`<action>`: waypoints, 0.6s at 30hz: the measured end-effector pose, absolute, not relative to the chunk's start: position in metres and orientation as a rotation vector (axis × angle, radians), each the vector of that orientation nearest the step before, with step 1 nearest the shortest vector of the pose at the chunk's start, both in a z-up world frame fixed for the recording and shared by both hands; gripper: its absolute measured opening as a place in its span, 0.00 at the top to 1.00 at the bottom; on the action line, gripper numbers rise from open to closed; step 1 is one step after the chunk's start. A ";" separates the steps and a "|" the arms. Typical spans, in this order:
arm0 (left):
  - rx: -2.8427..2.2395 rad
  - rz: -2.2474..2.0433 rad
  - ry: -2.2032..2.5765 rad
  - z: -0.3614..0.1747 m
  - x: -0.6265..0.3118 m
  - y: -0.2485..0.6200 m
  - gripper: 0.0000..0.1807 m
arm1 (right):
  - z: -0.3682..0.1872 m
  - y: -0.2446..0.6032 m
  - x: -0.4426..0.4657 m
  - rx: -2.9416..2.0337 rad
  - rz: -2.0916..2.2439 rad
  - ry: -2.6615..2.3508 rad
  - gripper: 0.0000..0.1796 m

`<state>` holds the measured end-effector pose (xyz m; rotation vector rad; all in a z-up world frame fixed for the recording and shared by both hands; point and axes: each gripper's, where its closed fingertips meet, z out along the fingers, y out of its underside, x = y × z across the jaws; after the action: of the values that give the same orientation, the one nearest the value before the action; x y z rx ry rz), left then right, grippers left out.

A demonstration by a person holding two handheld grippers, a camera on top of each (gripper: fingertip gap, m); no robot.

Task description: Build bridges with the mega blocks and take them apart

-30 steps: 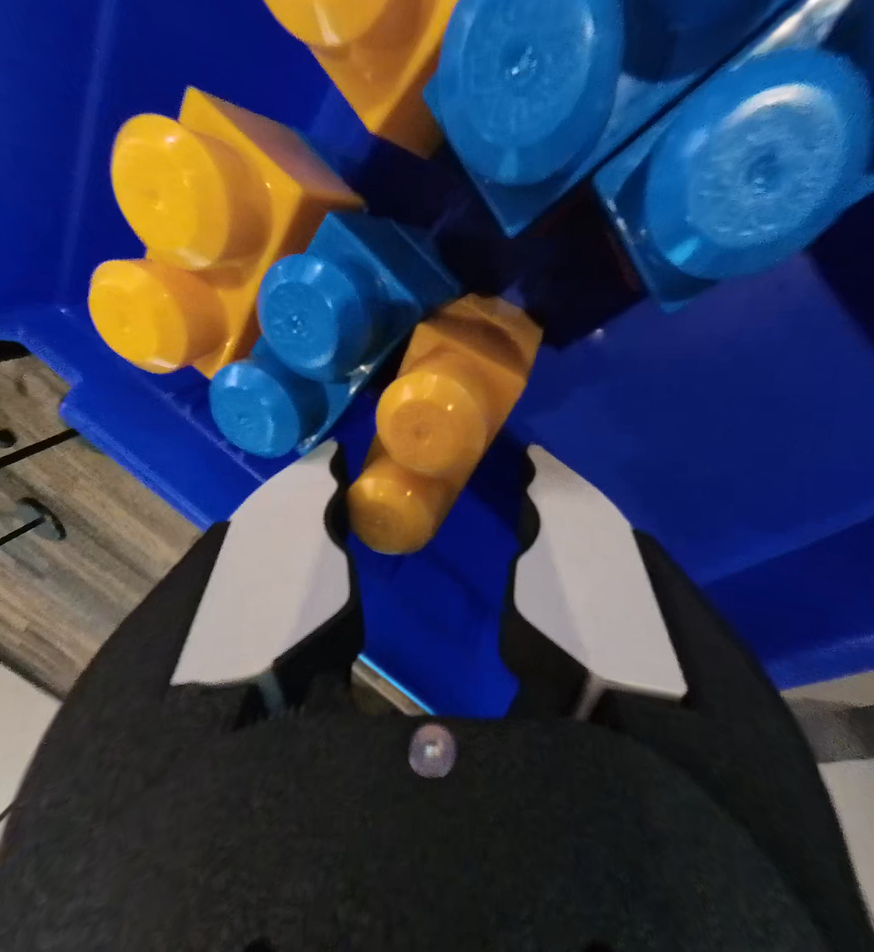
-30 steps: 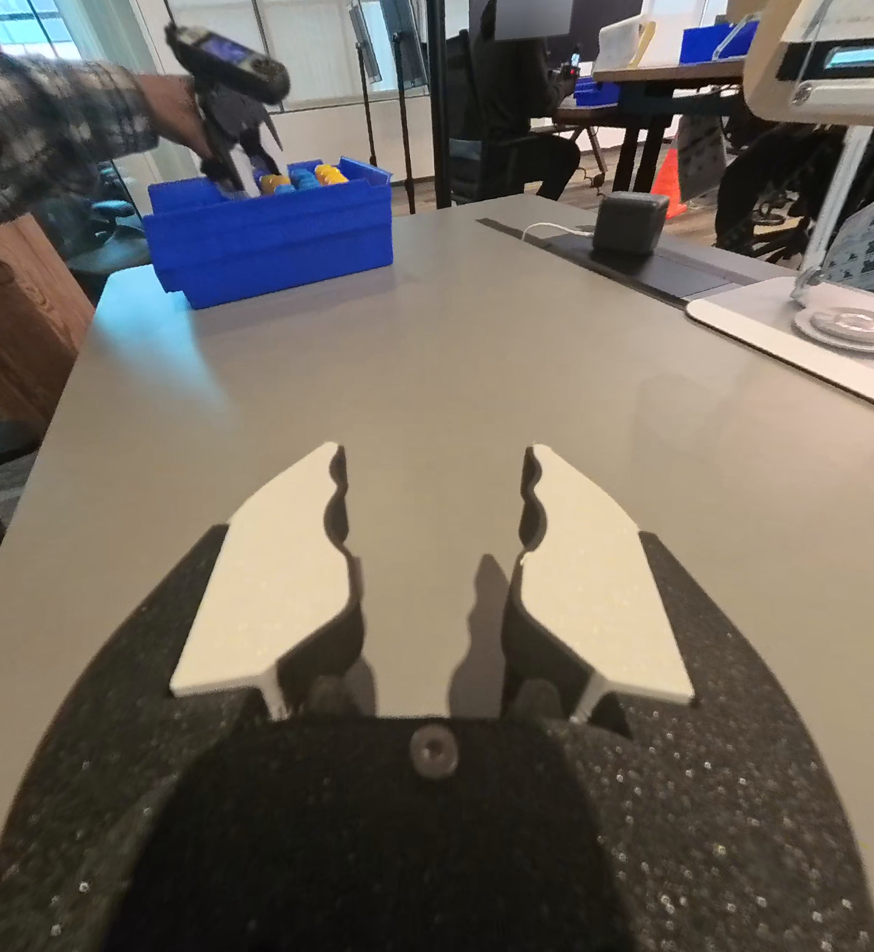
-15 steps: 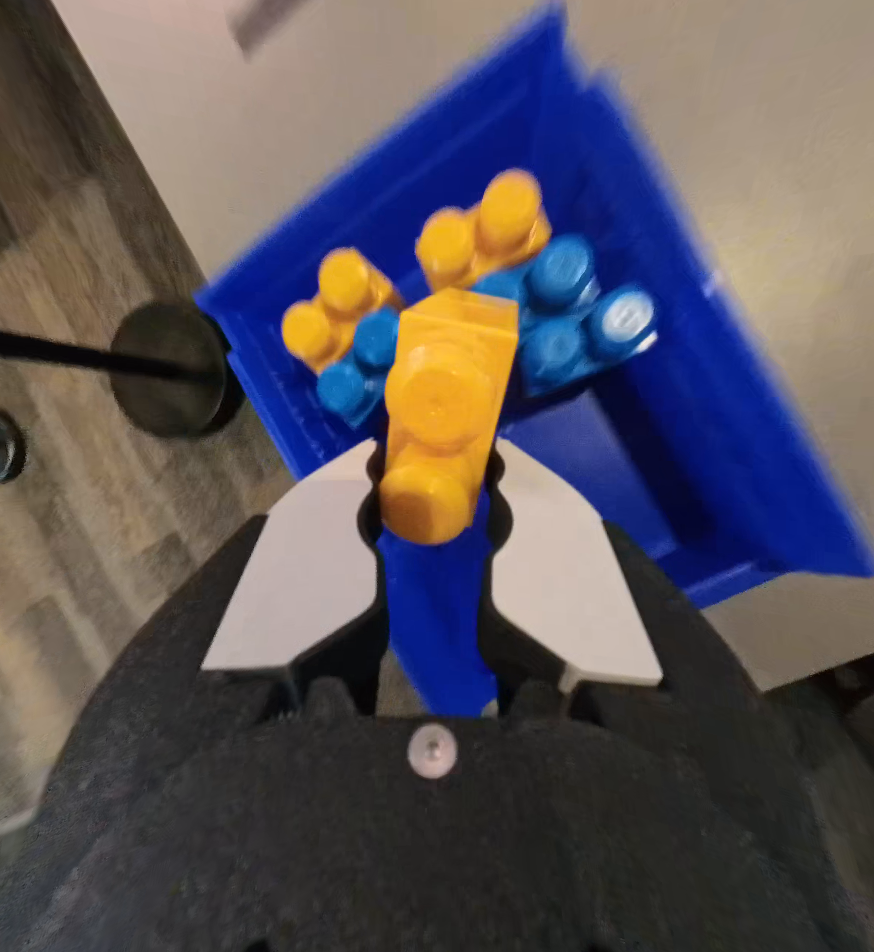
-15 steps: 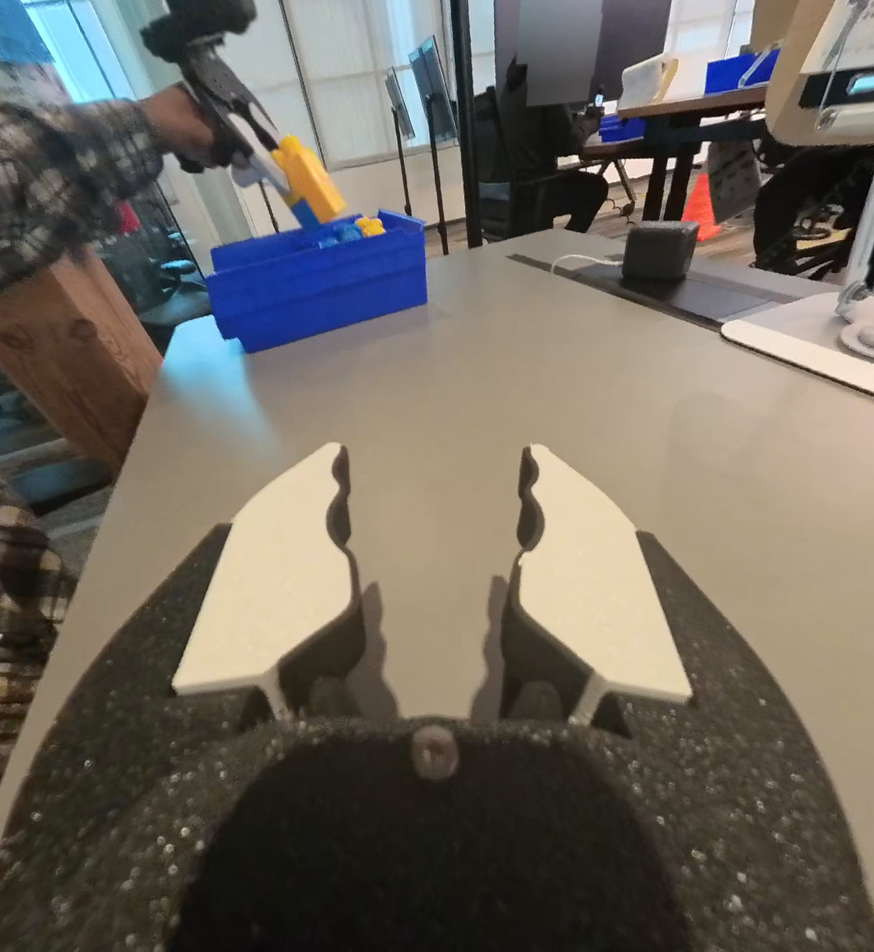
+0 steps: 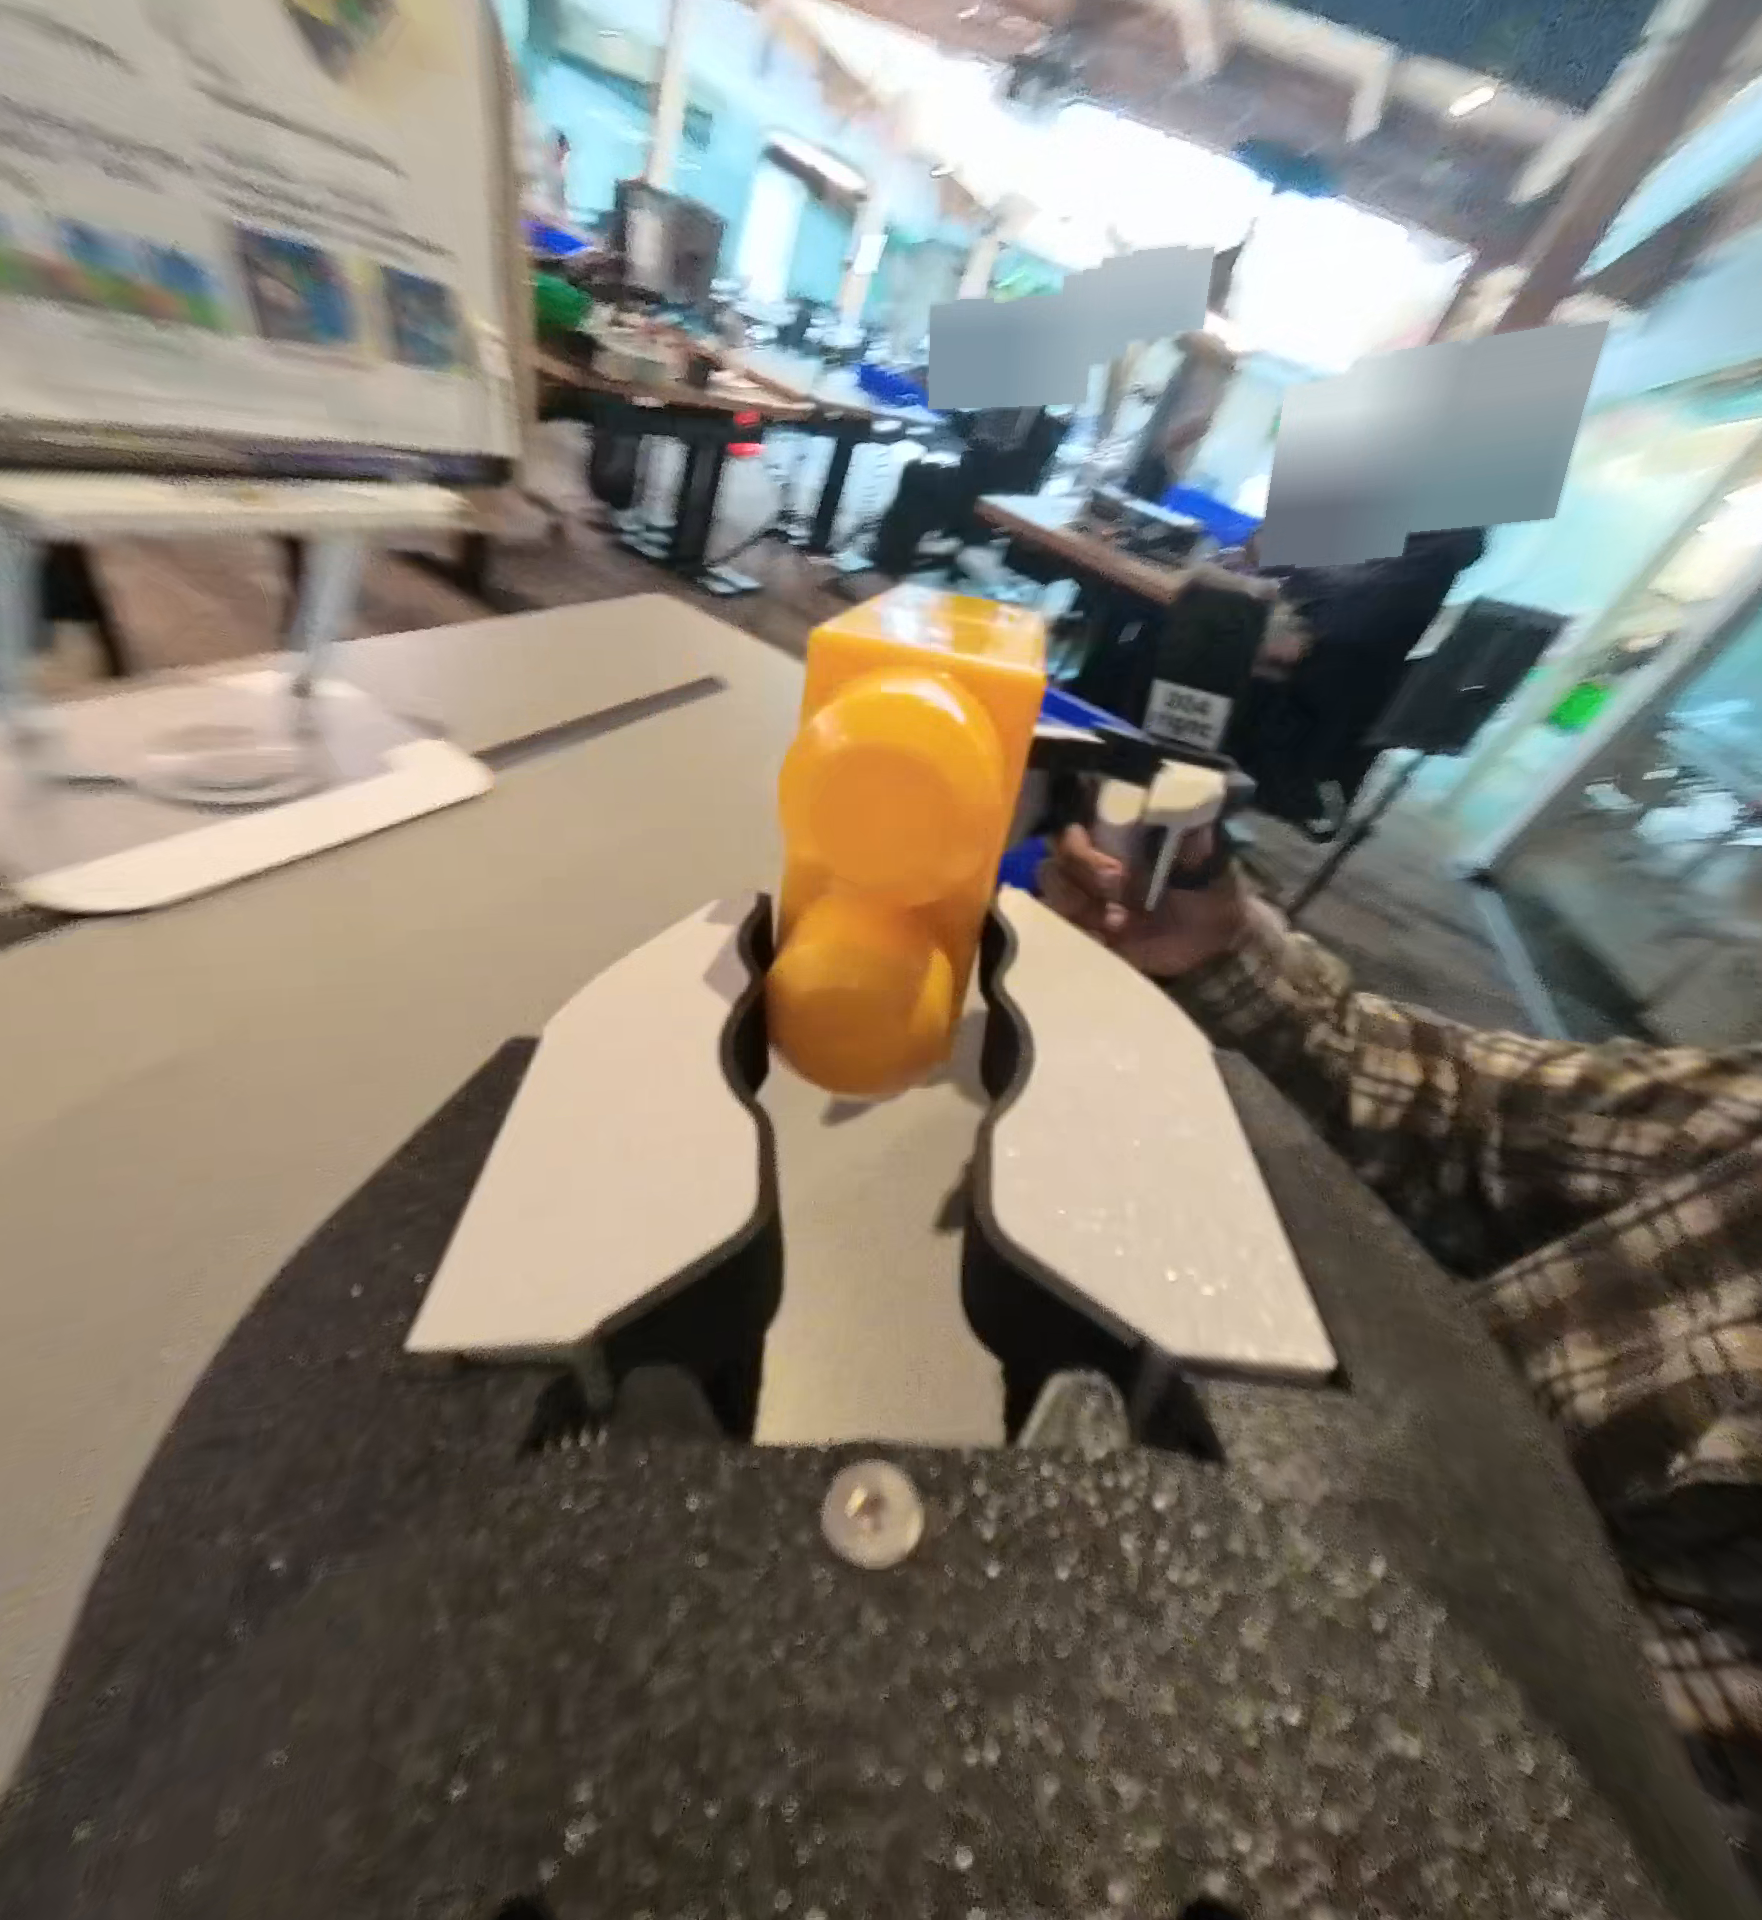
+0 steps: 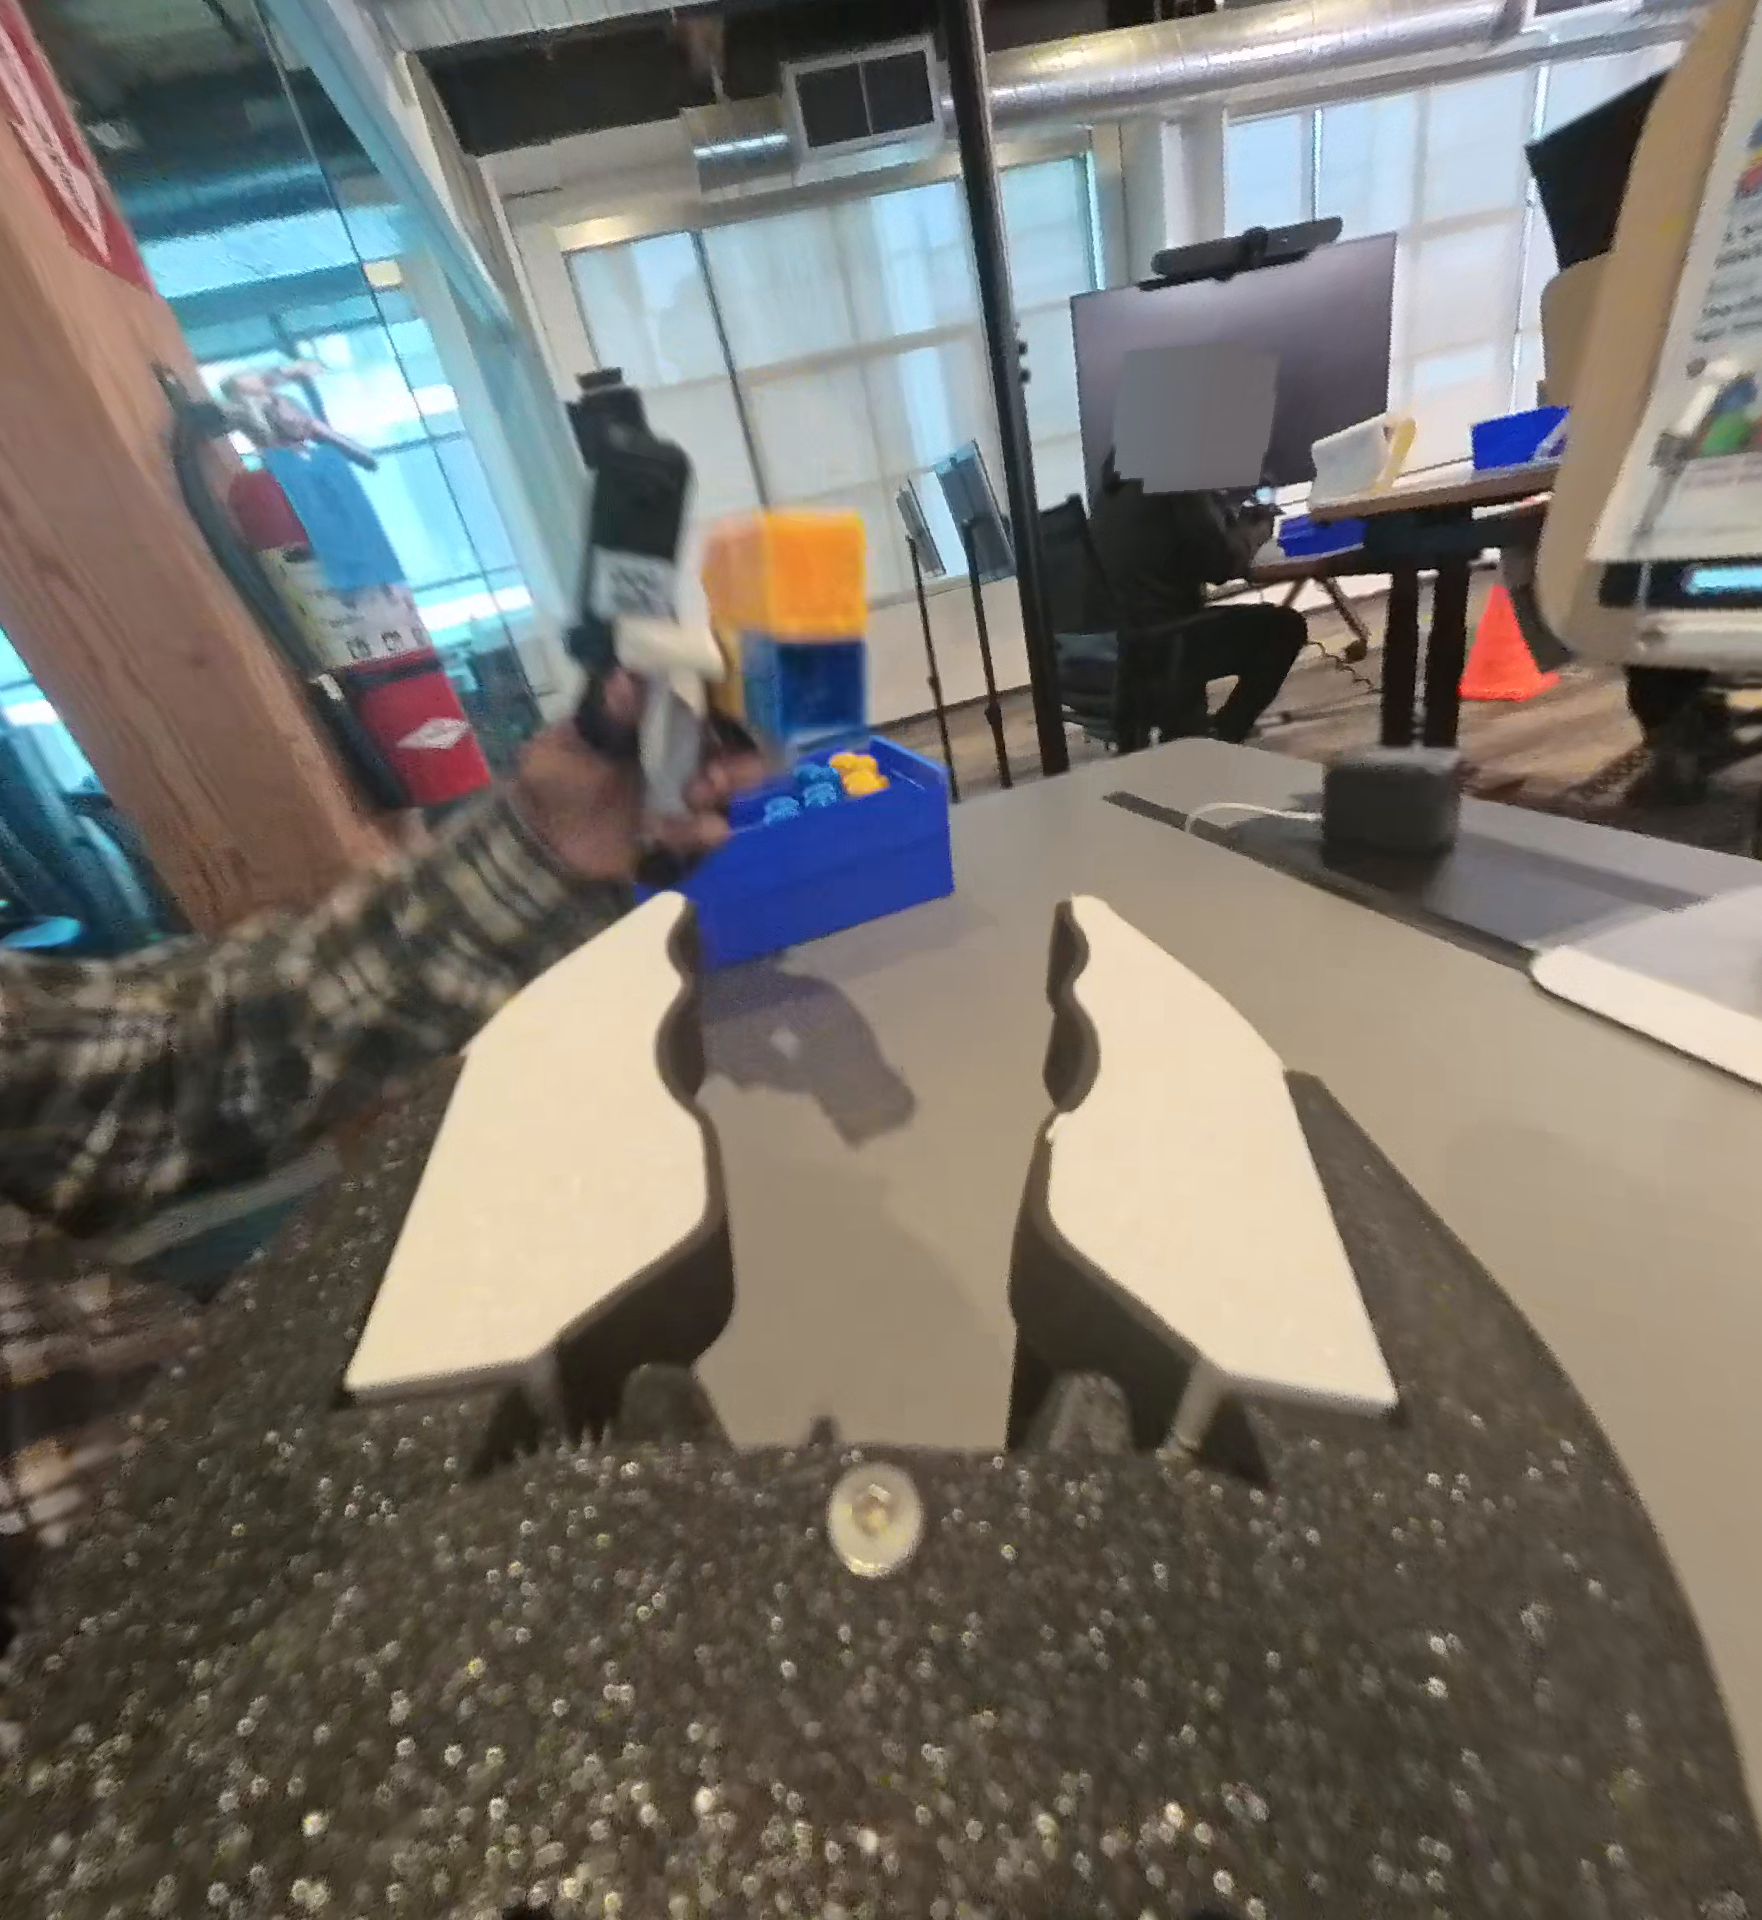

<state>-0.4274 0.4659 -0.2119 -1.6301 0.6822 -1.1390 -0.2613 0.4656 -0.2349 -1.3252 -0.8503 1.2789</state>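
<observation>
My left gripper (image 5: 877, 935) is shut on a yellow two-stud mega block (image 5: 908, 790) and holds it in the air above the grey table (image 5: 233, 1039), studs toward the camera. In the right wrist view the left gripper (image 6: 669, 644) is blurred above the blue bin (image 6: 825, 873). The yellow block (image 6: 794, 571) is at its tip, and a blue block (image 6: 804, 686) shows right below it. I cannot tell whether the two are joined. Several blue and yellow blocks (image 6: 835, 779) lie in the bin. My right gripper (image 6: 872, 925) is open and empty over the table; it also shows in the left wrist view (image 5: 1157, 800).
A sign on a metal stand (image 5: 212, 208) stands on a white base plate (image 5: 264, 821) at the table's side. A dark cube with a white cable (image 6: 1391, 805) sits on a dark strip. A plaid sleeve (image 6: 233, 997) crosses on the left. People sit at far desks. About 20 cm separates my left fingertips from my right.
My left gripper closed on the yellow block in the bin, lifted it out and swung round to face my right gripper. My right gripper stayed open and came closer to the bin.
</observation>
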 end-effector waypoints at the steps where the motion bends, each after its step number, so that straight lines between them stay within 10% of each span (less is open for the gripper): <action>1: -1.610 -1.218 0.693 -0.227 -0.405 0.468 0.79 | -0.230 0.467 -0.266 -1.314 1.301 -0.851 0.64; 13: -1.563 -1.477 0.842 -0.305 -0.321 0.452 0.79 | -0.271 0.465 -0.306 -1.450 1.432 -0.942 0.63; 18: -1.513 -1.495 0.835 -0.303 -0.323 0.447 0.80 | -0.272 0.452 -0.310 -1.442 1.510 -0.982 0.80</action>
<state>-0.3227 0.4474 -0.3031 -1.5134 0.8349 -1.4946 -0.3095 0.4522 -0.2724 -1.4421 -0.9824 1.5101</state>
